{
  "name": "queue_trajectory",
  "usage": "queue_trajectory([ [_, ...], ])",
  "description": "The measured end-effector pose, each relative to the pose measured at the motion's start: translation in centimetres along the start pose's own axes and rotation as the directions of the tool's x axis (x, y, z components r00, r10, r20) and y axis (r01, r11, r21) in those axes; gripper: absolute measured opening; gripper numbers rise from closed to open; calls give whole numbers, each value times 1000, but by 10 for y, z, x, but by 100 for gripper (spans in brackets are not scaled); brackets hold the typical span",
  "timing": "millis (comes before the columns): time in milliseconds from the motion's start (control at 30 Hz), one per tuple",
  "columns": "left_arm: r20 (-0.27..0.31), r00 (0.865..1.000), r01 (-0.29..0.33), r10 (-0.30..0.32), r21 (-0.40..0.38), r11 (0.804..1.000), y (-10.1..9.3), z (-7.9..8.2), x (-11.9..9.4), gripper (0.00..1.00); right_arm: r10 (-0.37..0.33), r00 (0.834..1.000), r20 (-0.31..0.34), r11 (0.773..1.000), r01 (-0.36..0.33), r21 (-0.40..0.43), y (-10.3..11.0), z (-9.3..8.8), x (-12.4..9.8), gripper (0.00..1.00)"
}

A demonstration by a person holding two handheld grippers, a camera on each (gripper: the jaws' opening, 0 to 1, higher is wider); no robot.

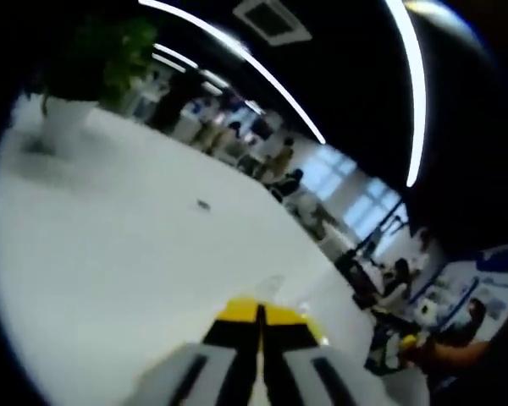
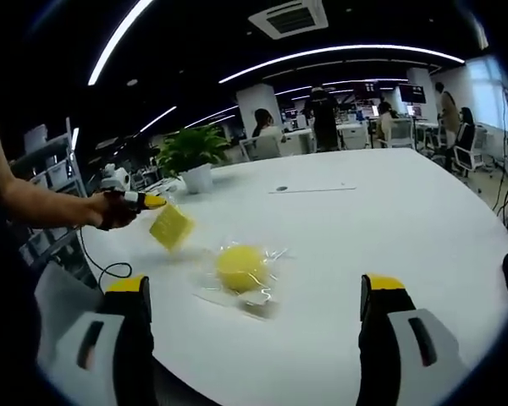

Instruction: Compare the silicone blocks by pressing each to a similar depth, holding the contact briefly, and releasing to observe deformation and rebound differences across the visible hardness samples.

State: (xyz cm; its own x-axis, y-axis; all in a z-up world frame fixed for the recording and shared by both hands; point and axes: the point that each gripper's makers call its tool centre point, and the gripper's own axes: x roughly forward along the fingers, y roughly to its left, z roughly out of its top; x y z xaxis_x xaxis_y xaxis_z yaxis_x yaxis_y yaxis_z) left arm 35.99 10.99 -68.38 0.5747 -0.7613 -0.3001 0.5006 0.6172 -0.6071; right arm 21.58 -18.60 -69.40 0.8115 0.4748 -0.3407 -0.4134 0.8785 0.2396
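Left gripper (image 2: pixel 157 201) is clamped on a yellow square silicone block (image 2: pixel 171 227), holding it above the white table (image 2: pixel 389 228). Right gripper (image 2: pixel 258 292) stands wide apart and empty, with a round yellow silicone block (image 2: pixel 240 266) in clear wrapping on the table between its jaws.

left gripper view blurred, plant (image 1: pixel 102 59) perhaps cropped

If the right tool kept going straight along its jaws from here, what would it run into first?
Probably the round yellow block lying in clear wrapping on the white table, roughly ahead of the right tool and left of centre between its open jaws. Depth is hard to judge; it might pass just beside it.
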Motion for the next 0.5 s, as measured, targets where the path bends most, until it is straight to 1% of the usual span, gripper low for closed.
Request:
queue_trajectory([
  [100, 16, 1000, 2, -2, 29, 1000, -7, 8, -3, 0, 9, 1000, 1, 1000, -9, 0, 3, 1, 0, 96],
  [200, 33, 999, 14, -16, 55, 998, -16, 18, -6, 0, 25, 1000, 2, 1000, -25, 6, 7, 3, 1, 96],
  [233, 37, 999, 25, -28, 75, 997, -21, 22, -7, 0, 28, 1000, 4, 1000, -28, 3, 9, 4, 1, 96],
  [267, 38, 999, 26, -29, 81, 996, -22, 23, -7, 0, 32, 999, 6, 999, -31, -4, 10, 6, 1, 96],
  [367, 62, 997, 27, -36, 134, 991, -35, 37, -13, 0, 43, 999, 17, 999, -43, 7, 12, 11, 2, 96],
  [400, 65, 997, 37, -48, 159, 987, -40, 41, -14, 0, 46, 999, 25, 999, -46, 3, 12, 13, 3, 96],
  [433, 72, 996, 45, -60, 200, 979, -45, 46, -16, 0, 49, 998, 26, 999, -49, 3, 12, 14, 3, 96],
  [500, 80, 995, 47, -65, 209, 977, -54, 52, -19, 0, 55, 998, 29, 998, -55, 3, 12, 17, 2, 96],
])
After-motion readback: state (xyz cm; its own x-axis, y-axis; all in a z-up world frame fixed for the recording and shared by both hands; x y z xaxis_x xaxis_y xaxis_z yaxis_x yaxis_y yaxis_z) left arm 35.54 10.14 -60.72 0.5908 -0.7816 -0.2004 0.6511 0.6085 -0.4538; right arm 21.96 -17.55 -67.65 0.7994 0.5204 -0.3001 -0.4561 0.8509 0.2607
